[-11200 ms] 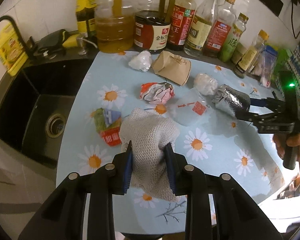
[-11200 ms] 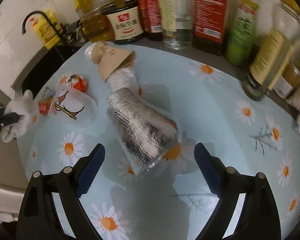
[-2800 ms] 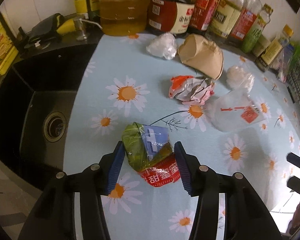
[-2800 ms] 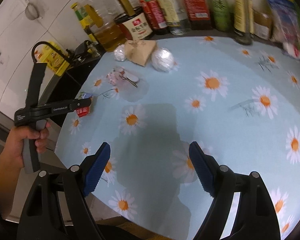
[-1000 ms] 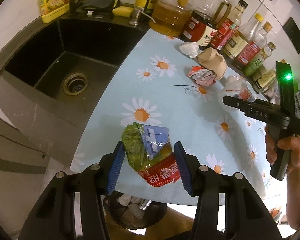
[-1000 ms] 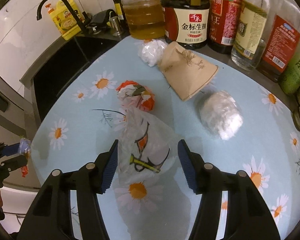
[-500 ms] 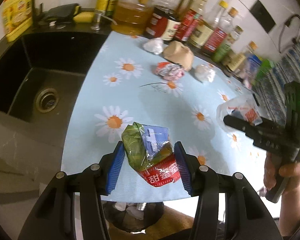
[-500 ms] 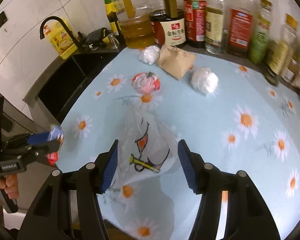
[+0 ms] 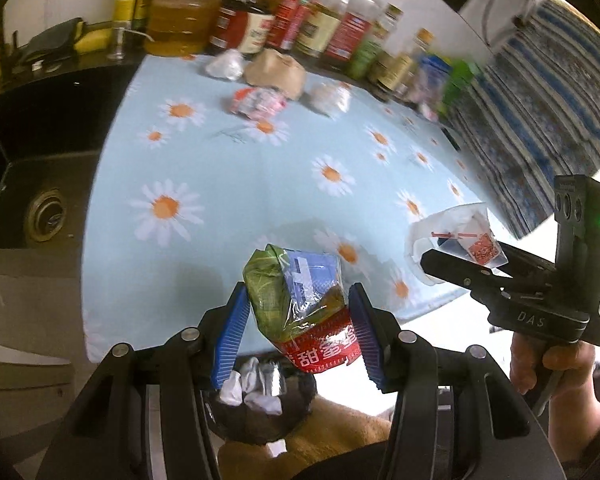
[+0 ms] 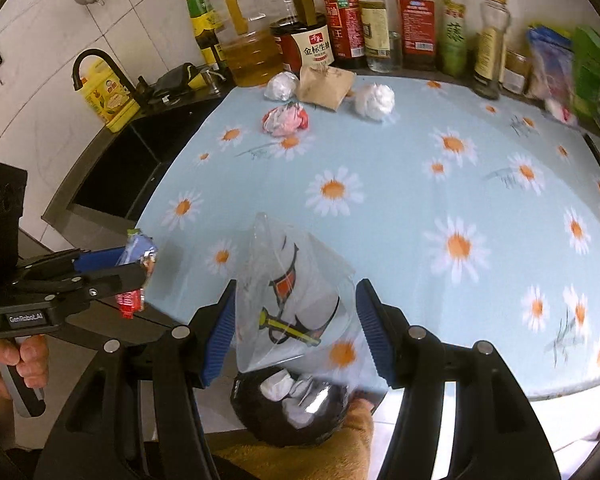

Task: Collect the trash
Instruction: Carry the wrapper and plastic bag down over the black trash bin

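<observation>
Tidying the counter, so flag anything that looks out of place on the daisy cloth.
Four pieces of litter lie near the bottle row: a crumpled red-and-white wrapper, a squashed brown paper cup on its side, and two white wads. Nothing looks spilled or broken; the bottles stand upright.

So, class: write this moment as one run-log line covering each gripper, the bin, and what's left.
left gripper: shut on snack wrapper | right gripper: shut on clear plastic bag | bin: below table edge | remaining on table: four pieces
</observation>
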Available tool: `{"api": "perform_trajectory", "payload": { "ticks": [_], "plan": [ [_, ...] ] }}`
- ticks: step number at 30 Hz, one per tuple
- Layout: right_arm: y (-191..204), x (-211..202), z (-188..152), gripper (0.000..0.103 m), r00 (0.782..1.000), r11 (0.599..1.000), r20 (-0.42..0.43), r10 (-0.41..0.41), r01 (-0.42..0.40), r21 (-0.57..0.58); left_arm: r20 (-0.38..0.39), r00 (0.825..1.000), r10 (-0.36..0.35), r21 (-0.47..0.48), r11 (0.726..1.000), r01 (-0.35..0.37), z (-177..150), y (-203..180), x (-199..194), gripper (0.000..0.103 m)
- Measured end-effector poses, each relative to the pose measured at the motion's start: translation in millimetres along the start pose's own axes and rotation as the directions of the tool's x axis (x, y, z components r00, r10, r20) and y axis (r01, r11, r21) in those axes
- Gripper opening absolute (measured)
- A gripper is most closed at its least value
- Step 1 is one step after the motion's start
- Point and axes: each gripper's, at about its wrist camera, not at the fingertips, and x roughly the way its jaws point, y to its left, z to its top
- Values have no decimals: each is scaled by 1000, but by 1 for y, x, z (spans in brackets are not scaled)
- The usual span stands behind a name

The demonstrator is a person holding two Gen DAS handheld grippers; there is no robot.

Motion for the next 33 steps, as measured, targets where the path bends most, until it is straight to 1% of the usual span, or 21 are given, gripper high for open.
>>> {"api": "perform_trajectory", "payload": {
  "ticks": [3, 6, 10, 17, 22, 28, 33],
  "plan": [
    [7, -4, -16, 59, 1000, 1000, -3, 1, -1, 18, -28, 999, -21, 25, 999, 21, -15, -7, 2, 49],
    [15, -5, -32, 59, 1000, 999, -12, 7, -7, 32, -53, 998, -29, 30, 999, 31, -30, -10, 6, 49],
    [24, -1, -55, 59, 999, 999, -41, 18, -16, 45, -101, 994, -41, 40, 998, 46, -50, -13, 13, 49],
    [31, 12, -85, 60, 994, 997, -108, 33, -26, 68, -158, 987, -32, 24, 999, 36, -78, -7, 24, 49],
    [33, 20, -97, 61, 989, 996, -140, 46, -35, 84, -212, 977, -31, 13, 999, 35, -93, -2, 34, 49],
    [25, 31, -109, 61, 983, 992, -174, 64, -43, 123, -268, 962, -42, 8, 999, 46, -109, -1, 47, 49],
    [23, 38, -115, 61, 979, 990, -191, 72, -46, 134, -304, 952, -32, -2, 999, 33, -119, 3, 55, 50]
  ]
}}
